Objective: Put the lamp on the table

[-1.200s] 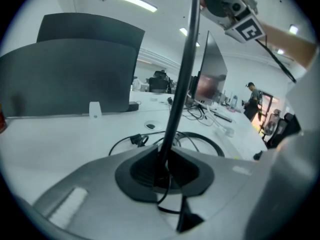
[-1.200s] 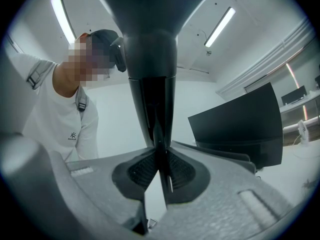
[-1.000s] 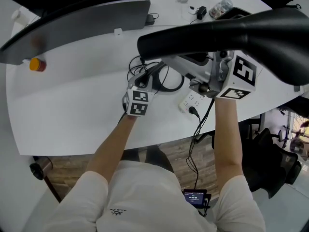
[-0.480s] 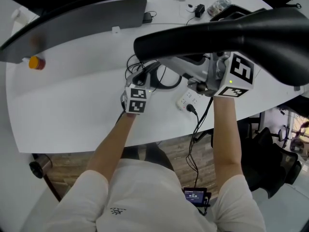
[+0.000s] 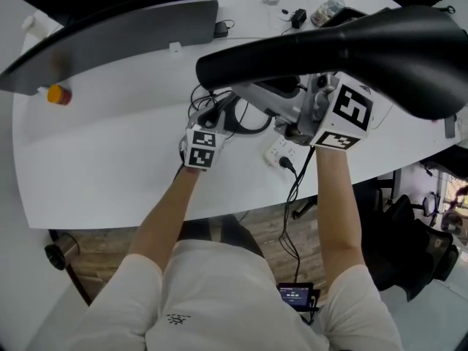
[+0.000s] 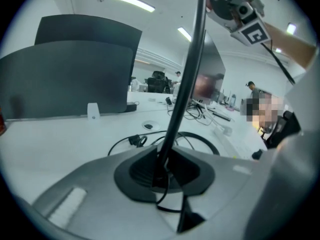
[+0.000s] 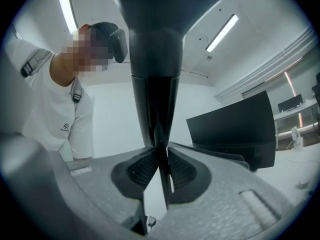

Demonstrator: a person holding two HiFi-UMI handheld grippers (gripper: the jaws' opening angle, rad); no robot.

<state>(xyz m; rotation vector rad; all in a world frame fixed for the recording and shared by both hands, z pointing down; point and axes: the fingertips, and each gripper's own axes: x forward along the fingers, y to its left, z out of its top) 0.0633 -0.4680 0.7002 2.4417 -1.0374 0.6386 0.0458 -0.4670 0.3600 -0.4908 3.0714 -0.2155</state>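
Note:
The lamp's wide black head (image 5: 329, 42) hangs over the white table (image 5: 102, 167) and hides much of it. My left gripper (image 5: 219, 115) is low by the table, shut on the thin black stem (image 6: 187, 79), which rises from between its pads (image 6: 162, 171). Higher up, my right gripper (image 5: 245, 93) reaches in level. The lamp's flat black arm (image 7: 152, 104) stands between its pads (image 7: 160, 171), and they still touch it. Its jaws have just been opening. A black ring (image 6: 200, 141) and cables lie just beyond the left jaws.
A white power strip (image 5: 287, 152) with a plugged cable lies under the right hand. A grey screen (image 5: 124, 35) stands at the back and an orange-capped item (image 5: 57, 95) at far left. Small items (image 5: 325, 9) sit at the back right. A black chair (image 5: 409, 240) stands off the table's right edge.
The right gripper and the lamp head have drifted slightly left in the head view. The left gripper has stayed at the stem.

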